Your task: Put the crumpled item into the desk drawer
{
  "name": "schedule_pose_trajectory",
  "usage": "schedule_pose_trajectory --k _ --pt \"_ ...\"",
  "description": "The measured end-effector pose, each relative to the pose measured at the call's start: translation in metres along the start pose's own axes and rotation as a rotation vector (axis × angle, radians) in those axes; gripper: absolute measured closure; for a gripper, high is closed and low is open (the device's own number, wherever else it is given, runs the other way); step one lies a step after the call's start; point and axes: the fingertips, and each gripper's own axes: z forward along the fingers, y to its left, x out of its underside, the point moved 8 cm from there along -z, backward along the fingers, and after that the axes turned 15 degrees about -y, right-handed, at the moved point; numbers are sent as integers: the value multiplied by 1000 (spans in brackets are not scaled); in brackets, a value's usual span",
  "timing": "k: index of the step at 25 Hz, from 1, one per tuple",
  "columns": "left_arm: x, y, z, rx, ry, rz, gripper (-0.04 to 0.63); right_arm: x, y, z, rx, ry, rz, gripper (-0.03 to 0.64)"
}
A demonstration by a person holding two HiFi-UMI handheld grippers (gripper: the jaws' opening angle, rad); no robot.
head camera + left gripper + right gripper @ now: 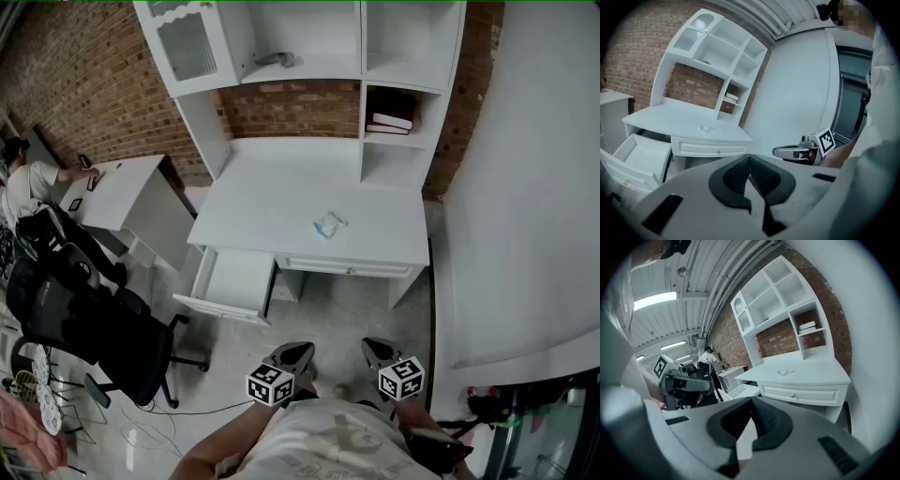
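Tools: left gripper (294, 353) and right gripper (379, 352) both closed, empty.
Risk: jaws opened late may shove the light crumpled item (329, 224) along the desk (272, 202), missing the open drawer (238, 277).

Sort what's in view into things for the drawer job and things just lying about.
For the job: crumpled item, open left drawer, desk, left tongs and right tongs, both shut and empty.
Lying about: books, office chair, side table.
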Motion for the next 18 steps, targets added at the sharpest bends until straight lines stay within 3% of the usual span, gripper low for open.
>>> schedule_pose_trajectory --k 13,18 --pt "5 -7 -13 -41 -30 24 575 2 4 -2 -37 2 -4 594" --pt "10 -3 -25 -86 -43 -17 574 3 10 5 -61 10 -11 594"
